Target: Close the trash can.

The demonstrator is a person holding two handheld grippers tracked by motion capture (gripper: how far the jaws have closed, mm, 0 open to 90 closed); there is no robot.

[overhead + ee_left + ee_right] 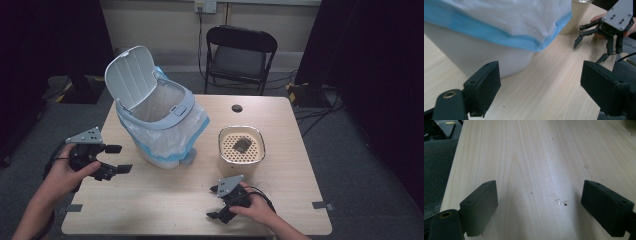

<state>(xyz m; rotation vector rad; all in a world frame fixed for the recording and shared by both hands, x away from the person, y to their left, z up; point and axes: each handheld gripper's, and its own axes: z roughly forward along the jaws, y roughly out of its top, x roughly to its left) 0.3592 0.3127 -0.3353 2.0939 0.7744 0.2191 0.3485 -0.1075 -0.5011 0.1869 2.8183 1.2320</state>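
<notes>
A white bin [162, 150] with its lid [131, 76] tipped open stands on the left half of the table, lined with a white bag with a blue hem [200, 131]. To its right stands a cream tub [241, 162] with a perforated top and a dark piece [243, 145] lying on it. My left gripper [120, 159] is open, just left of the bin's base. In the left gripper view my left gripper [541, 82] faces the bin wall [474, 55] and bag hem [524, 41]. My right gripper [212, 202] is open near the front edge, over bare wood [539, 170].
A black folding chair [240, 55] stands behind the table, which has a cable hole [237, 108] at its far edge. The table's front edge runs close to the right hand. Small crumbs [561, 202] lie on the wood. Grey carpet [436, 170] borders the table.
</notes>
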